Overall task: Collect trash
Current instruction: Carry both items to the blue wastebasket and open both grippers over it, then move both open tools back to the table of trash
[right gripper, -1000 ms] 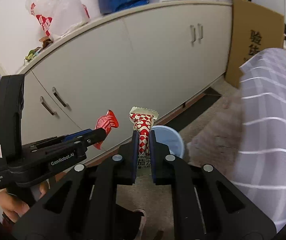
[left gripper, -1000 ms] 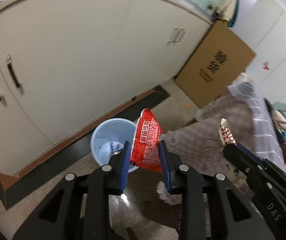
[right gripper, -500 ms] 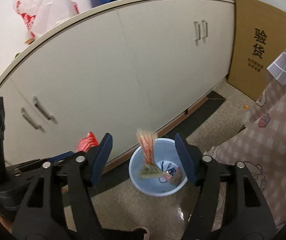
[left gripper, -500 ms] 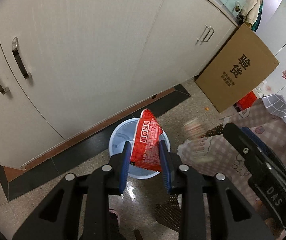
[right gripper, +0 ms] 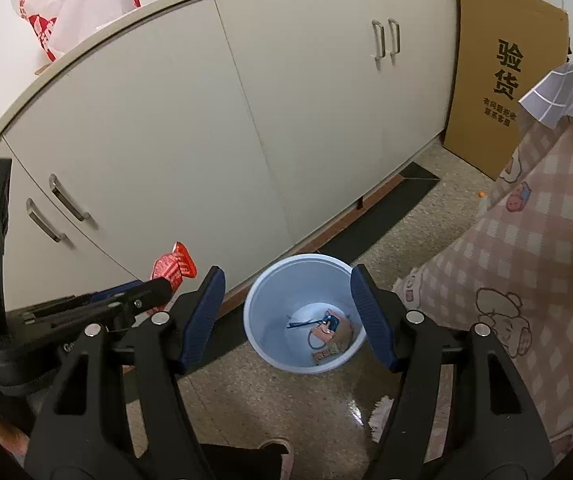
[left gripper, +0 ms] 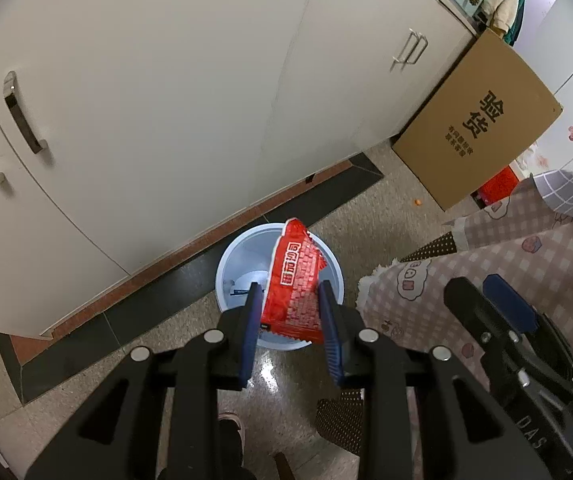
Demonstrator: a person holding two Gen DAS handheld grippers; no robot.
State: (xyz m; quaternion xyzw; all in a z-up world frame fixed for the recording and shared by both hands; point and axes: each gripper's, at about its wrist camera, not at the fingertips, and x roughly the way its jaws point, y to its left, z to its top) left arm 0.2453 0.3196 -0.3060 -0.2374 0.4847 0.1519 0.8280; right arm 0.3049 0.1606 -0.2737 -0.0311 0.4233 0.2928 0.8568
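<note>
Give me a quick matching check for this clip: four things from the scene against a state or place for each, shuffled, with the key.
Things:
1. left gripper
2. right gripper
3. bin
4. cardboard box

States or places:
A. leaning against the cabinet
B. open, nothing between its fingers
C. on the floor, scraps at its bottom
D. shut on a red wrapper

Pairs: 1-D, 2-B, 3-C, 4-A

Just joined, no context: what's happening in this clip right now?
A person with two handheld grippers is binning trash. The left gripper is shut on a red snack wrapper, held above a light blue bin on the floor by the white cabinets. The right gripper is open and empty over the same bin, which already has a few scraps at the bottom.
</note>
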